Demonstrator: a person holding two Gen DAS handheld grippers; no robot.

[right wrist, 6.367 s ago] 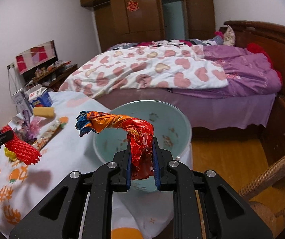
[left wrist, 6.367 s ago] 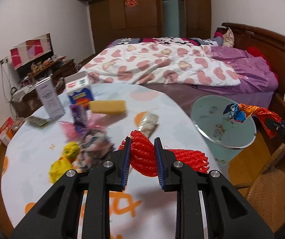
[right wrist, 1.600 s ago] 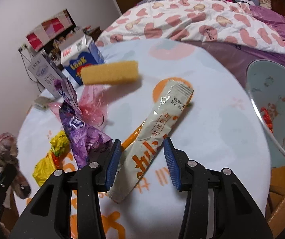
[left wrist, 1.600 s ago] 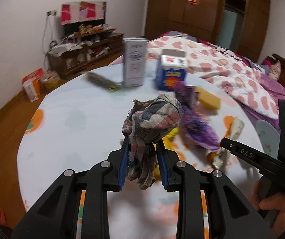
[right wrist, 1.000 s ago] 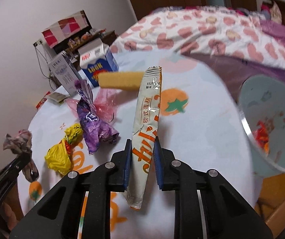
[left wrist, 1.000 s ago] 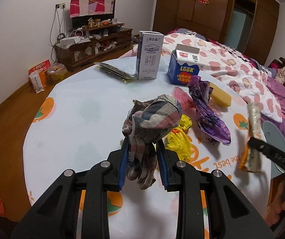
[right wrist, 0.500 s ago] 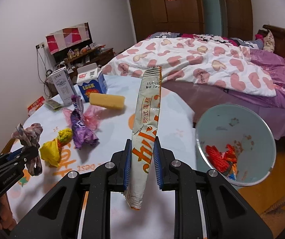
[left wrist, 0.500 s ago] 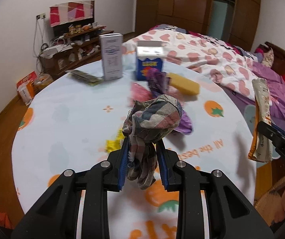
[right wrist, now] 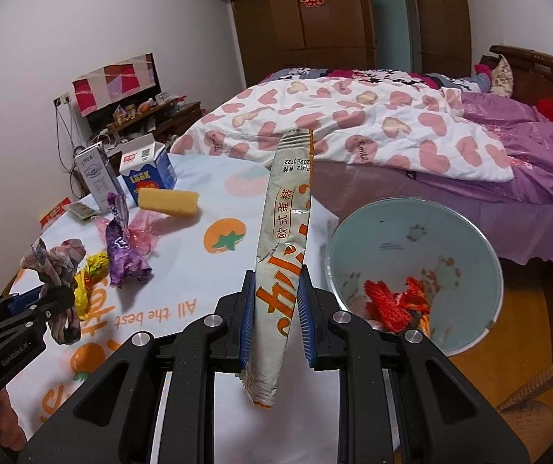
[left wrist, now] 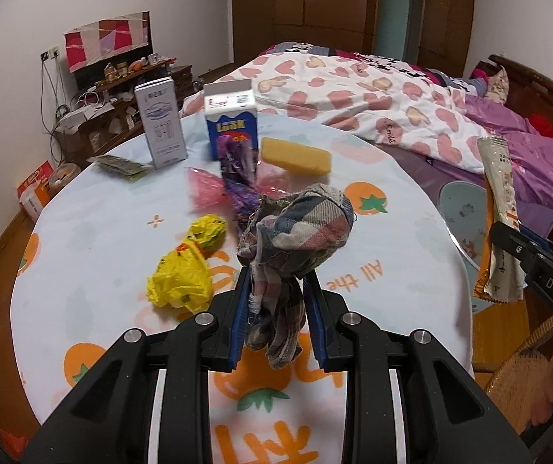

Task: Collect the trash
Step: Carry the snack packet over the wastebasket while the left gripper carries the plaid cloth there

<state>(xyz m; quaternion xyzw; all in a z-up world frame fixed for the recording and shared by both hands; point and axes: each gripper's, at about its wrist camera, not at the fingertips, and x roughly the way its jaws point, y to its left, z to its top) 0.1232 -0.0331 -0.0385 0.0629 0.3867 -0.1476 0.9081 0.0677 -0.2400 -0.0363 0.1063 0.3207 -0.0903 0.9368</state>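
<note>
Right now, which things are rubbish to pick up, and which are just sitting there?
Part of the job:
- plaid rag, in the left hand-held gripper
- long snack wrapper, in the right hand-held gripper
- yellow wrapper
- purple wrapper
- pink film
- bin

Probably just lying about:
- blue carton
- white carton
- yellow sponge

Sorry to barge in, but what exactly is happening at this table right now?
A person is clearing trash with two handheld grippers. The left gripper is shut on a crumpled plaid rag; the right gripper is shut on a long snack wrapper. The bin beside the table already holds red trash.
</note>
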